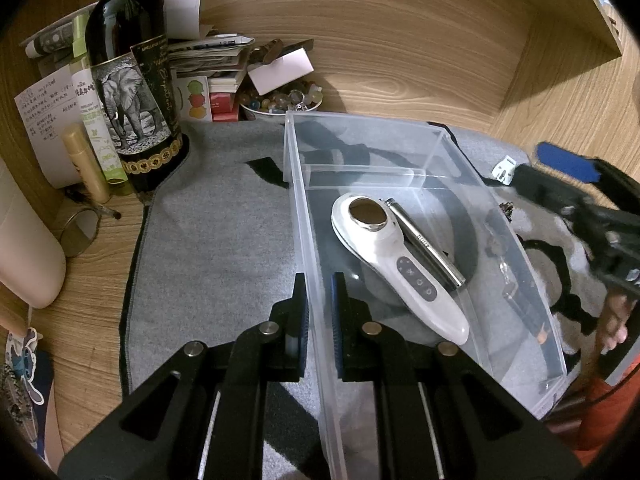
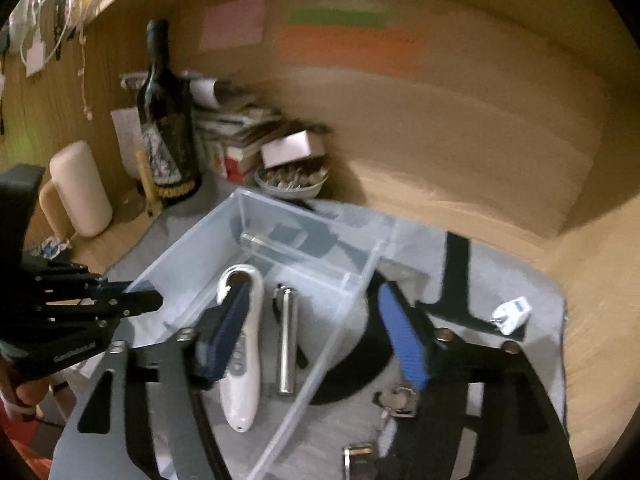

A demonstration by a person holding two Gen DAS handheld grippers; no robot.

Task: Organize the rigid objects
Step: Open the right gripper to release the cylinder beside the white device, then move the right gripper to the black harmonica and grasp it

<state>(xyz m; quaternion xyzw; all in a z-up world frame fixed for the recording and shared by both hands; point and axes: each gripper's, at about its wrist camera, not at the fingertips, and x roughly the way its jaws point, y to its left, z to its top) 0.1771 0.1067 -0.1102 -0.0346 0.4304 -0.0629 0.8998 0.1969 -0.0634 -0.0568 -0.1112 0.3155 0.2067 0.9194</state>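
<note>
A clear plastic bin (image 1: 296, 184) with an inner divider stands on a grey mat (image 1: 216, 232). Inside lie a white handheld device (image 1: 400, 268) with a metal disc head and a silver metal cylinder (image 1: 428, 240). My left gripper (image 1: 319, 300) is shut on the bin's left wall, one finger on each side. My right gripper (image 2: 316, 332) is open and empty, hovering above the bin (image 2: 188, 260); below it lie the white device (image 2: 244, 368) and cylinder (image 2: 287, 344). A metal key clip (image 2: 396, 400) and a small white clip (image 2: 512, 314) lie on the mat outside the bin.
A dark wine bottle (image 1: 132, 80) with an elephant label, tubes, papers, stacked books and a bowl of beads (image 1: 280, 100) crowd the far left corner. A beige cylinder (image 1: 24, 248) stands at the left. Wooden walls enclose the desk.
</note>
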